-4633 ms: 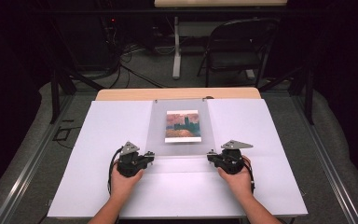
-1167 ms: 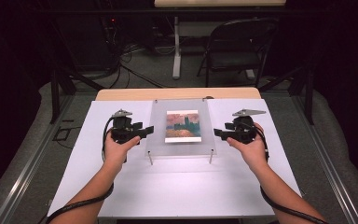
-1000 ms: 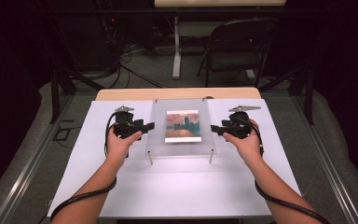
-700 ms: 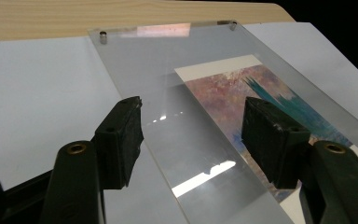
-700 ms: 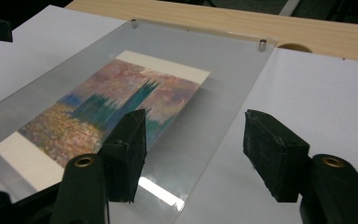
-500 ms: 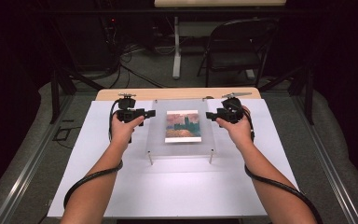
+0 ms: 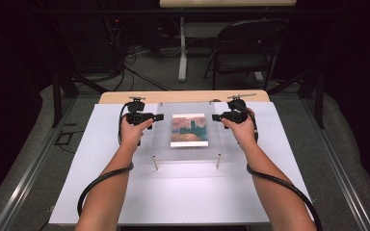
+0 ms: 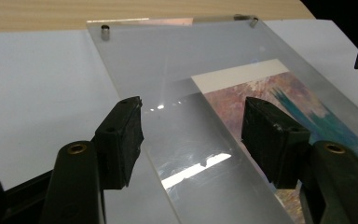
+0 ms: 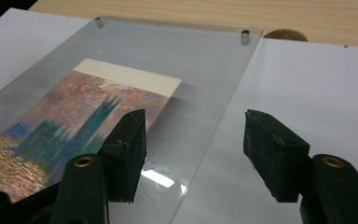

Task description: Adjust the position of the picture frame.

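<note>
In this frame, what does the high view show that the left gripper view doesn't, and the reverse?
High view alone: the person's forearms, a folding chair behind the table, and the frame's near standoff pegs. Left gripper view alone: the left gripper close up, jaws open, straddling the acrylic frame's left edge. Both share the acrylic frame and the painting print inside it.

The high view looks forward and down from above the table's point(image 7: 183, 192) near edge. Each gripper view rides low and close, facing across the clear frame point(image 8: 168, 65) from opposite sides; all share the print point(image 7: 189, 130).
</note>
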{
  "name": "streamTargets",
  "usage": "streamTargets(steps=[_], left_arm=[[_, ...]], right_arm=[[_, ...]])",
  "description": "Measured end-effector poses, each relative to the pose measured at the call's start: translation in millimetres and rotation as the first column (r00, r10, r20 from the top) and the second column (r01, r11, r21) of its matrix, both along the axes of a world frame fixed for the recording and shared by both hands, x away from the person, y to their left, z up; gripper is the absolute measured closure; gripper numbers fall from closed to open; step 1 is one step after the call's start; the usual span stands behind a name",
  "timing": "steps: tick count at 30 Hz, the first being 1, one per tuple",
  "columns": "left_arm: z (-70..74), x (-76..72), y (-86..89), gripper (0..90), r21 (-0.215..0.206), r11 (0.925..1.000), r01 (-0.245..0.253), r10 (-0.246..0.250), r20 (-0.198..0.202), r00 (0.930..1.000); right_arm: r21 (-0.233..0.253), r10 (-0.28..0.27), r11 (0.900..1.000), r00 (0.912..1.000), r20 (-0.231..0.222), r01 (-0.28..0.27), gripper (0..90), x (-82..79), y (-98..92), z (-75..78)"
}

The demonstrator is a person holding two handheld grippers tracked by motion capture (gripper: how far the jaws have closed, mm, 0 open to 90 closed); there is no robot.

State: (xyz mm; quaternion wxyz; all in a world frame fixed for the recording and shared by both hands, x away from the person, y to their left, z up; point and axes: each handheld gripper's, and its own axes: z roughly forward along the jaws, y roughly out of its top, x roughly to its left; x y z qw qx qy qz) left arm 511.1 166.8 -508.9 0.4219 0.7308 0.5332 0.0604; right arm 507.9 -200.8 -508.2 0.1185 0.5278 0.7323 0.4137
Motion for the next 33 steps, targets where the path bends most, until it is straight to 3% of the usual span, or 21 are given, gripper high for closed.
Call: streamTargets(steps=[14, 33], left_arm=[[-20.1, 4.2, -1.2, 38.0, -0.023, 0.9997, -0.009, 0.008, -0.061, 0.9981], [-32.6, 9.8, -7.5, 33.3, -0.036, 0.9990, -0.027, 0.022, -0.121, 0.9924]], right_arm=[[0.049, -0.006, 0.999, 0.9978, -0.066, 0.009, 38.8, 3.9, -3.3, -22.5], [0.095, 0.021, 0.995, 0.9924, -0.121, -0.010, 36.6, 12.0, 10.2, -31.2]])
